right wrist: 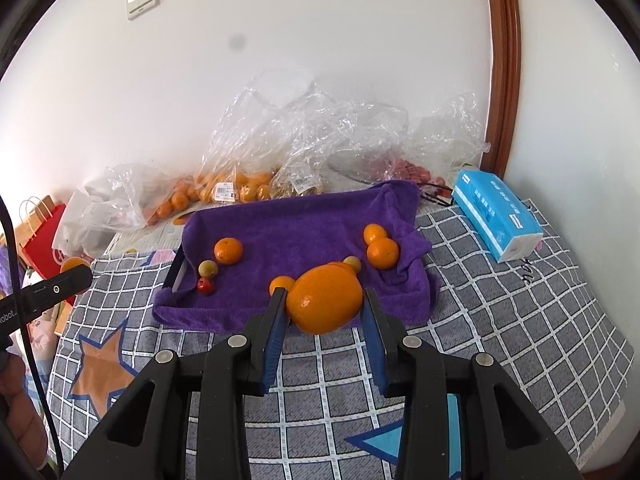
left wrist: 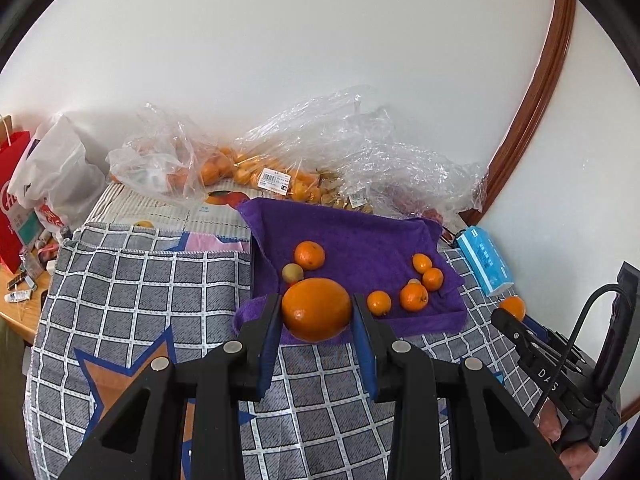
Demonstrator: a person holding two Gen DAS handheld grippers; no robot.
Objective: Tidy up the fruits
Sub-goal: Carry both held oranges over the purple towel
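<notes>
Two grippers: each one holds a big orange.
Left gripper (left wrist: 316, 312): pads pinch a big orange (left wrist: 316, 309), low in the middle of its view.
Right gripper (right wrist: 325, 302): pads pinch another big orange (right wrist: 325, 304), low middle too.
Towel (left wrist: 360, 240): purple, with little oranges in small groups.
Bags (left wrist: 180, 160): upper left, lots of fruit inside.
Done: I think only a bit; most fruit waits.
Look: round, bright, shiny.

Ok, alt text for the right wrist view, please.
The right gripper holds a large orange between its fingers, above the near edge of a purple towel scattered with small oranges. Behind are clear plastic bags of fruit against a white wall, with a blue tissue pack at right.
</notes>
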